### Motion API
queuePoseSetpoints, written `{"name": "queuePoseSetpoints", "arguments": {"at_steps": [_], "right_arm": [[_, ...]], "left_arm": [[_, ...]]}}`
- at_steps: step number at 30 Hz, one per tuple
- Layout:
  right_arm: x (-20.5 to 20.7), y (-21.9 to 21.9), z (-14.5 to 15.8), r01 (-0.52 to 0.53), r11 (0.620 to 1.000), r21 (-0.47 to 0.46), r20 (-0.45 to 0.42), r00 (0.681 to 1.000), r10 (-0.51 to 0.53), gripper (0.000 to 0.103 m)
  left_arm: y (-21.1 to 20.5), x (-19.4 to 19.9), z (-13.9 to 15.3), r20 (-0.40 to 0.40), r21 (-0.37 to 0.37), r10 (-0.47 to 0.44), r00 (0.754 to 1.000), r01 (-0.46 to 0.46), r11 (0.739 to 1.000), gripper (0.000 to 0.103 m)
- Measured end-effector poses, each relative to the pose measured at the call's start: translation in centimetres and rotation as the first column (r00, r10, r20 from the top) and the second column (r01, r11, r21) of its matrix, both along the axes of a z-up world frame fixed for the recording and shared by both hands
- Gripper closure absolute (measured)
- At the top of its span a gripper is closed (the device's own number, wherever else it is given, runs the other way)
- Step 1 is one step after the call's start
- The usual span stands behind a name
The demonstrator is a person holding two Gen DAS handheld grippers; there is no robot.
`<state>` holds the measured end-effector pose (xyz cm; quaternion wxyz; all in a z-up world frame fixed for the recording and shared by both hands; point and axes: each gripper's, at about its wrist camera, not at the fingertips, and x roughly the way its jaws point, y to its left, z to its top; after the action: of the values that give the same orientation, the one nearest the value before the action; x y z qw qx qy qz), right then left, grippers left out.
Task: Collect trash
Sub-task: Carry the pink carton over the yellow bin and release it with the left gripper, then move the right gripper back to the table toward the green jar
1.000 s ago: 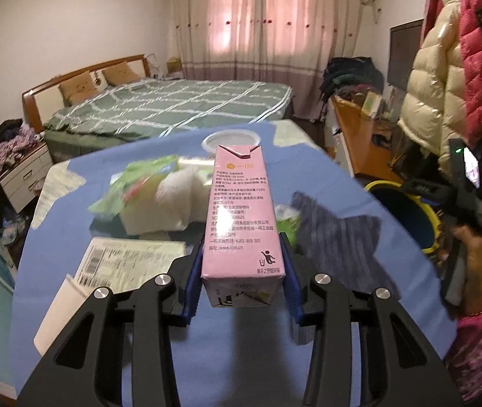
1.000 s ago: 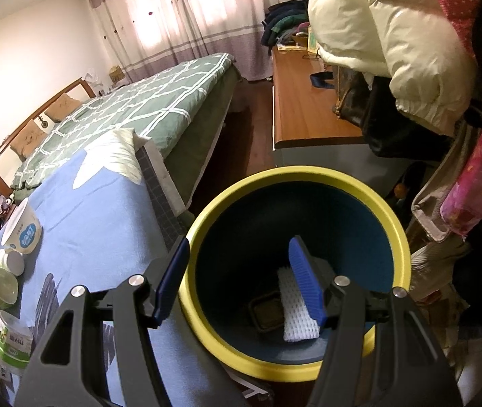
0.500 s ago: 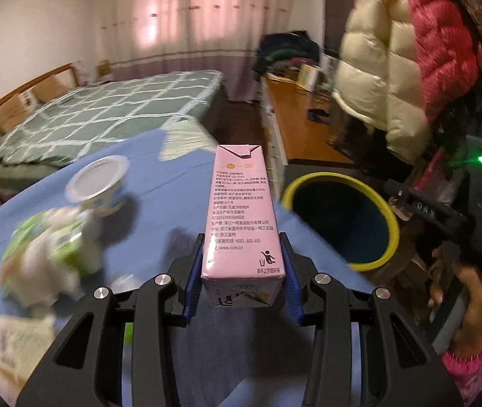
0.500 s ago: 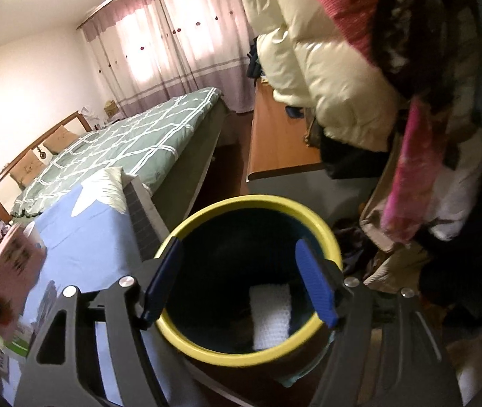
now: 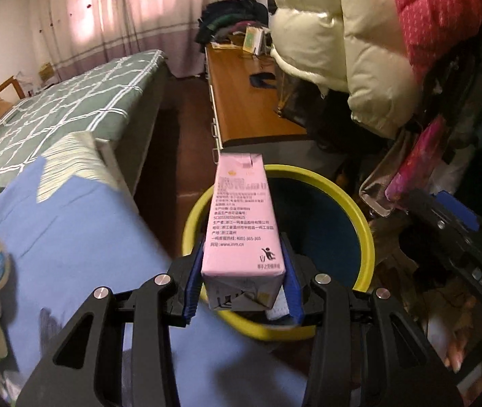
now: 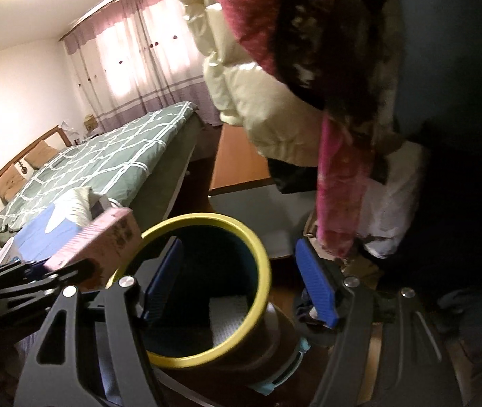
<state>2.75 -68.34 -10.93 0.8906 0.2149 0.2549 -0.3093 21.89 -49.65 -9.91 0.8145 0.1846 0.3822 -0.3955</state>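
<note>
Dim room, we note glare from the backlit curtains (image 6: 139, 57), fisheye-bent dark corners — right view motion-blurred.

the right gripper (image 6: 241, 281) has its blue pads wide apart with nothing between them; one pad sits over the mouth of the yellow-rimmed bin (image 6: 261, 264), the other outside its rim. inside the bin lies a white mesh piece (image 6: 229, 318). at the left, the left gripper (image 6: 37, 279) clamps a pink carton (image 6: 105, 240) tilted toward the bin's rim. behind are a green checked bed (image 6: 105, 159), pink curtains (image 6: 139, 68) and a cream puffer jacket (image 6: 258, 101)
</note>
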Motion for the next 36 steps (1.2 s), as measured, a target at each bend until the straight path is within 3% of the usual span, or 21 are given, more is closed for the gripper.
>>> {"name": "queuePoseSetpoints", "arguments": {"at_steps": [4,5,6,7,10,15,21,27,32,36], "right_arm": [[-0.2,-0.5,-0.5,0.008,1.0,0.014,-0.007,1.0,-0.008,0.037],[-0.2,-0.6,-0.6,0.008,1.0,0.017,-0.008,1.0,-0.008,0.037],[-0.2,-0.6,-0.7,0.005,1.0,0.021,-0.008,1.0,-0.005,0.037],[-0.2,-0.5,-0.7,0.002,1.0,0.023,-0.008,1.0,-0.002,0.037],[0.2,-0.2,-0.7,-0.016,1.0,0.024,-0.009,1.0,0.016,0.037],[1.2,1.3,-0.5,-0.061,0.998,0.026,-0.012,0.998,0.061,0.037],[2.9,4.3,-0.2,-0.149,0.989,0.015,-0.02,0.989,0.15,0.035],[5.2,9.1,0.1,-0.274,0.962,0.001,-0.034,0.961,0.274,0.035],[7.1,14.8,0.4,-0.405,0.914,-0.009,-0.042,0.914,0.404,0.035],[8.5,20.4,0.5,-0.527,0.85,-0.014,-0.045,0.849,0.526,0.035]], "left_arm": [[-1.6,0.2,-0.9,-0.002,0.018,0.0,1.0,0.0,1.0,0.061],[-1.8,0.3,-1.1,0.001,0.021,0.009,1.0,-0.009,1.0,0.058],[-1.9,0.5,-1.1,-0.001,0.02,0.022,1.0,-0.022,1.0,0.046],[-1.7,0.6,-1.0,-0.003,0.01,0.034,0.999,-0.034,0.999,0.04],[-0.1,0.4,-0.2,0.0,-0.01,0.058,0.998,-0.058,0.998,0.038],[5.6,-0.9,2.6,0.046,-0.083,0.13,0.99,-0.126,0.989,0.028],[15.3,-3.1,5.2,0.119,-0.155,0.283,0.952,-0.264,0.952,0.024],[26.5,-4.4,6.1,0.129,-0.192,0.493,0.86,-0.466,0.864,0.022],[36.4,-5.5,6.9,0.123,-0.218,0.668,0.734,-0.636,0.74,0.021],[43.7,-7.1,7.7,0.141,-0.24,0.774,0.618,-0.737,0.632,0.02]]}}
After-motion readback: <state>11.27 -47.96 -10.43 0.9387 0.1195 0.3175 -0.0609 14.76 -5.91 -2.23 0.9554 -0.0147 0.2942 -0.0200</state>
